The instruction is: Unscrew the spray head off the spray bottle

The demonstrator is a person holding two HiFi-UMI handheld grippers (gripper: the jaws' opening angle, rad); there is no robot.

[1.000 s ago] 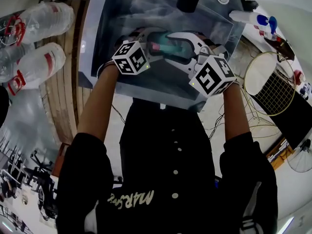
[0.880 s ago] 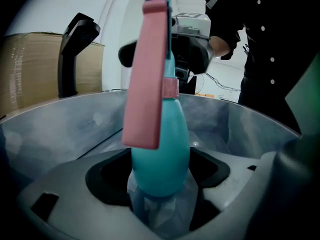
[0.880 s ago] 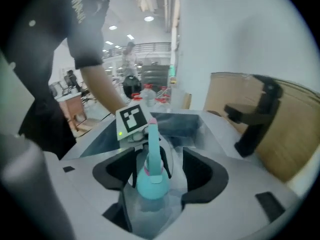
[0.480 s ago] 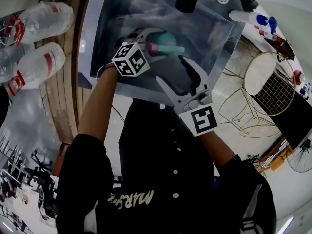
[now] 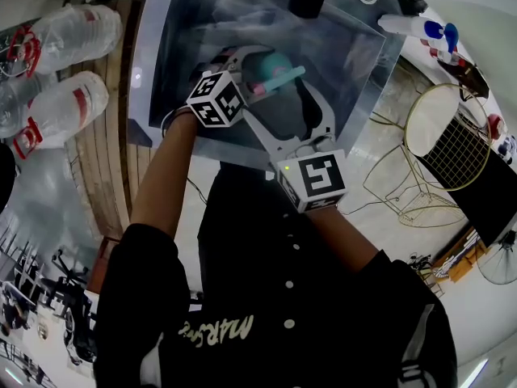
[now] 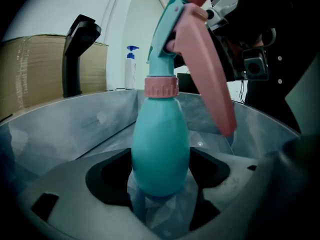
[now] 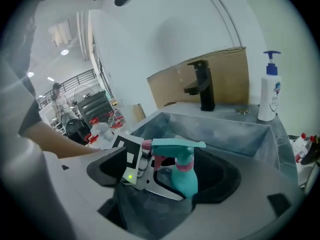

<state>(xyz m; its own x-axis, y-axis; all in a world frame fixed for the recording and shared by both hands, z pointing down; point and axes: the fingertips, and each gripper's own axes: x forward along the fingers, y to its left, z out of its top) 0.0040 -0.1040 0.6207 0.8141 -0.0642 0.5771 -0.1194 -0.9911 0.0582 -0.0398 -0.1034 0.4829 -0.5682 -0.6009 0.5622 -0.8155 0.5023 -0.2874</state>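
Two grippers work over a grey sink (image 7: 235, 129). The left gripper (image 5: 242, 63) is clenched on the lower body of the teal spray bottle (image 6: 160, 154), holding it upright above the basin. The right gripper (image 5: 291, 115) has just been opening its jaws, which are now spread wide. The bottle stands in the gap ahead, with the pads clear of it. The pink collar (image 6: 161, 86) sits on the neck and the spray head (image 6: 167, 29) is not yet off.

Likely step: a regrip between twists. The next move calls for closing the right jaws on the collar or head and turning, with the left holding the body steady.

On the surface behind the sink are a black tap (image 7: 202, 84) and a white pump bottle (image 7: 270, 91), with a cardboard box (image 7: 225, 69) beyond. Clear water bottles (image 5: 65, 103) lie on the plank floor.
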